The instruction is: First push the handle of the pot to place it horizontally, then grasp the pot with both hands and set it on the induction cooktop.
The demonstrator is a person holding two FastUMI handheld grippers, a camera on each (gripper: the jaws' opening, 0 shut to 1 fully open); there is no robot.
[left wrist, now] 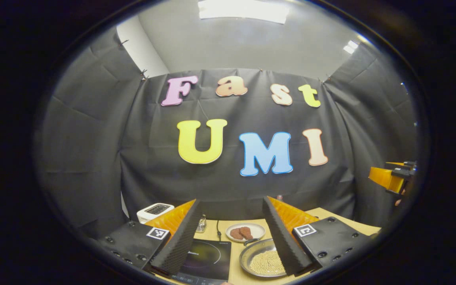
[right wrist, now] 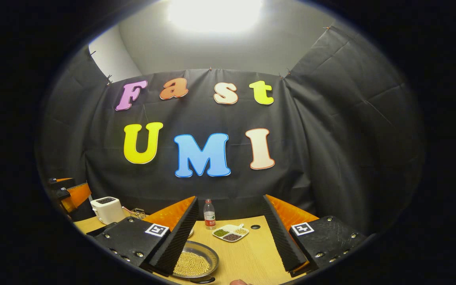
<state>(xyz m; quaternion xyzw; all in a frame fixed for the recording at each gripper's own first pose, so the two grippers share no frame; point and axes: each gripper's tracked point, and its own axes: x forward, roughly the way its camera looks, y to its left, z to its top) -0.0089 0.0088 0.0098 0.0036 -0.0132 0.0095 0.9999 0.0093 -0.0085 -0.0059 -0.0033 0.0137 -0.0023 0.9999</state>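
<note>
Your left gripper and right gripper both hover above the table with fingers spread wide, holding nothing. The pot, full of pale grains, sits beside the induction cooktop.

My left gripper sits at the bottom centre of the left gripper view, jaws spread wide. My right gripper sits likewise in the right gripper view, also gaping, gripping nothing.
</note>
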